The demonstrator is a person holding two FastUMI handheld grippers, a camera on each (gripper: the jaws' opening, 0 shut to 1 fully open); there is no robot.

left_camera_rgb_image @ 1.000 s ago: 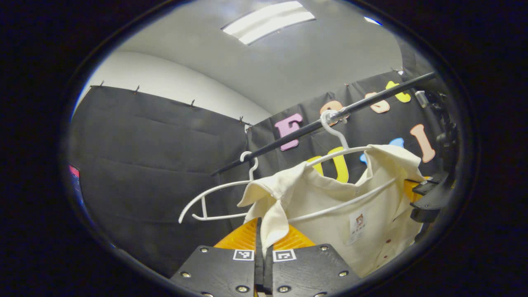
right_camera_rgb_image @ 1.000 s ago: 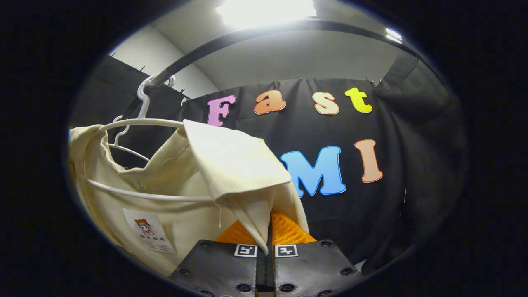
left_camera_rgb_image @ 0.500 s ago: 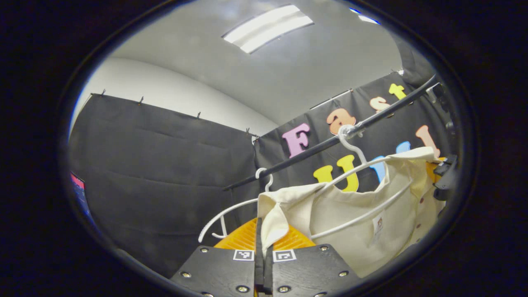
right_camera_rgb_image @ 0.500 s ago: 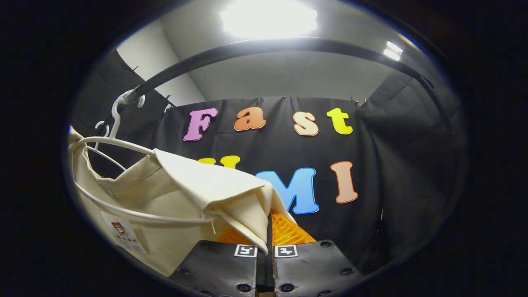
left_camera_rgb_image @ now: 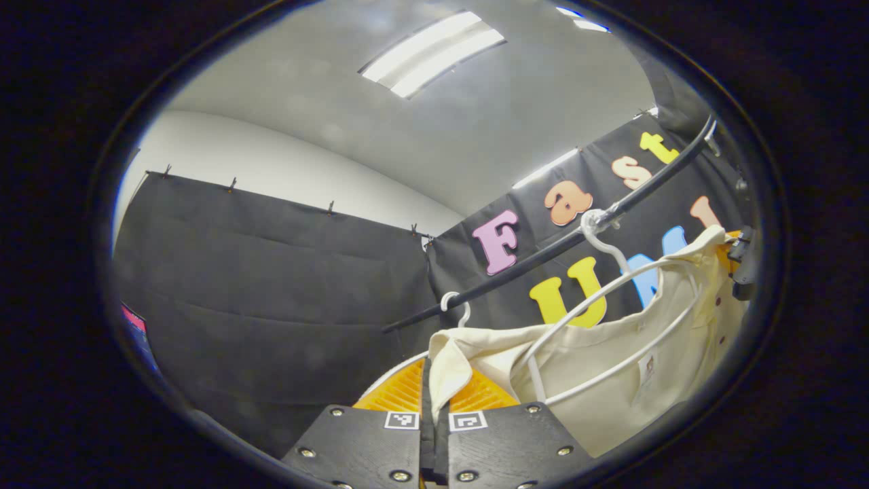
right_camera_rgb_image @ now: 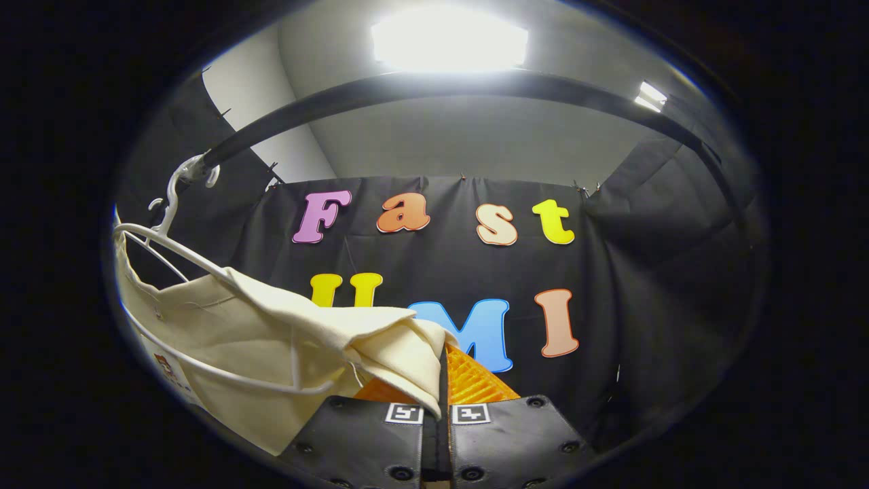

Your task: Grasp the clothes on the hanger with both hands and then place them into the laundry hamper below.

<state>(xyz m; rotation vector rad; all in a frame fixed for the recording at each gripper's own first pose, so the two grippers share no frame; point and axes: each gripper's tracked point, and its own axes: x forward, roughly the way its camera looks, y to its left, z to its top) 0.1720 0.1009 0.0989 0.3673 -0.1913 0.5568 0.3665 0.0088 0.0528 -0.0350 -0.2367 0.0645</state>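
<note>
Cream shirt [left_camera_rgb_image: 597, 380], each shoulder pinched in a closed hand-held gripper [left_camera_rgb_image: 434, 407] [right_camera_rgb_image: 442, 401]: draw both down evenly, clear of white hanger [left_camera_rgb_image: 611, 278].

The left gripper [left_camera_rgb_image: 434, 397] was tilted upward, its fingers pressed together on a fold of the shirt [left_camera_rgb_image: 611, 360]. The right gripper [right_camera_rgb_image: 442, 380] was likewise tilted upward, fingers clamped on the shirt's other shoulder.
</note>
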